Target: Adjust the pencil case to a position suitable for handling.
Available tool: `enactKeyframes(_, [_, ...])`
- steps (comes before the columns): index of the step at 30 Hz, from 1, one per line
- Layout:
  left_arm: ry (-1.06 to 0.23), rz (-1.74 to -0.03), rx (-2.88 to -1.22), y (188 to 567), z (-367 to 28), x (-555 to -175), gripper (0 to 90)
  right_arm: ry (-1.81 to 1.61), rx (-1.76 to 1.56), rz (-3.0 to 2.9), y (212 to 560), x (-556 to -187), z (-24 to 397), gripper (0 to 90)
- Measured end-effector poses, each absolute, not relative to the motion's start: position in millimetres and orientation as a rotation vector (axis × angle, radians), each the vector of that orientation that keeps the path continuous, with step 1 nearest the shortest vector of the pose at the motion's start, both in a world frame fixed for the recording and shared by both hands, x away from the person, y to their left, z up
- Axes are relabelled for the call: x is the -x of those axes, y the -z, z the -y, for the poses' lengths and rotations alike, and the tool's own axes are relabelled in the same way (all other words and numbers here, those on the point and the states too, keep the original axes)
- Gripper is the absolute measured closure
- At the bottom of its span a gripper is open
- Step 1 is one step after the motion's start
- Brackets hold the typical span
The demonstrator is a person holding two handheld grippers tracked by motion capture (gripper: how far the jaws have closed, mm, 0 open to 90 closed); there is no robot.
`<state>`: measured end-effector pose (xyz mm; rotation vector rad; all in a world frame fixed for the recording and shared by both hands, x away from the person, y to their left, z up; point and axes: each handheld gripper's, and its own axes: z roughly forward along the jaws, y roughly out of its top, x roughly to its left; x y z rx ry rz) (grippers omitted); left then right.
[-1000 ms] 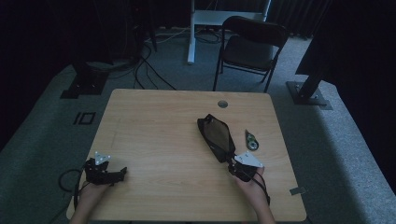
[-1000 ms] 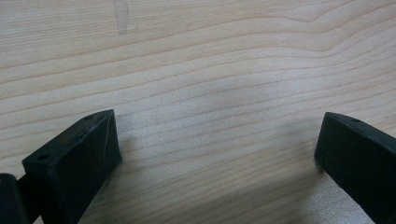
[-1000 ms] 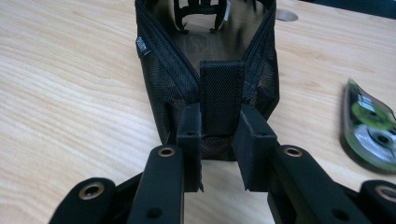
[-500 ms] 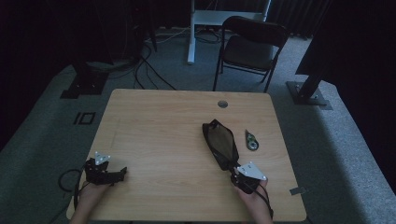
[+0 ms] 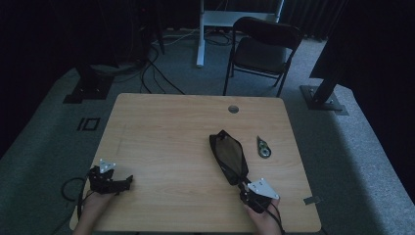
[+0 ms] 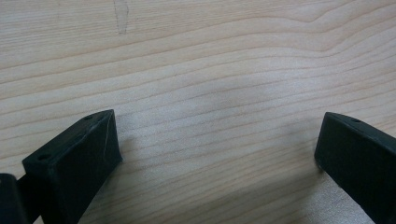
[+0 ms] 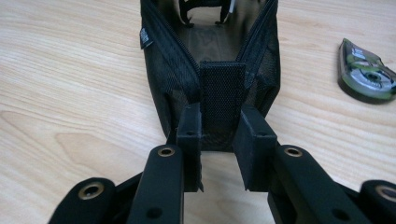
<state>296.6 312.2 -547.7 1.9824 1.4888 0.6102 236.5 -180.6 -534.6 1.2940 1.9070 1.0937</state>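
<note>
Pinching the mesh pouch (image 7: 212, 56) by its end tab with my right gripper (image 7: 219, 135).
My left gripper (image 6: 217, 140) rests jaws spread on the worktop (image 5: 171, 127); pouch lies right of centre, beside a tape dispenser (image 5: 264, 147).

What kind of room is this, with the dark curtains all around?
Probably a recording studio or lab, not a home: a lone wooden table on grey carpet, black stands and loose cables behind it, a folding chair, and a person holding a gripper in each hand.
</note>
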Motion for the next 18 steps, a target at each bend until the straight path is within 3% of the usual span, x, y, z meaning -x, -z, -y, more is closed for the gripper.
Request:
enactKeyframes(8, [-0.61, -1.489, -1.982, 547.7, -312.2, -296.6, 0.3, -1.099, -1.283, -1.913, 534.3, -231.2, 178.8, 72.2])
enactKeyframes(10, [-0.61, -1.489, -1.982, 547.7, -312.1, -296.6, 0.2, -1.105, -1.269, -1.919, 531.1, -230.6, 179.1, 66.2])
enactKeyframes(14, [-0.61, -1.489, -1.982, 547.7, -312.1, -296.6, 0.2, -1.097, -1.24, -1.916, 525.9, -229.5, 179.6, 64.8])
enactKeyframes(18, [-0.61, -1.489, -1.982, 547.7, -312.1, -296.6, 0.2, -1.132, -1.222, -1.919, 516.5, -231.0, 182.0, 57.3])
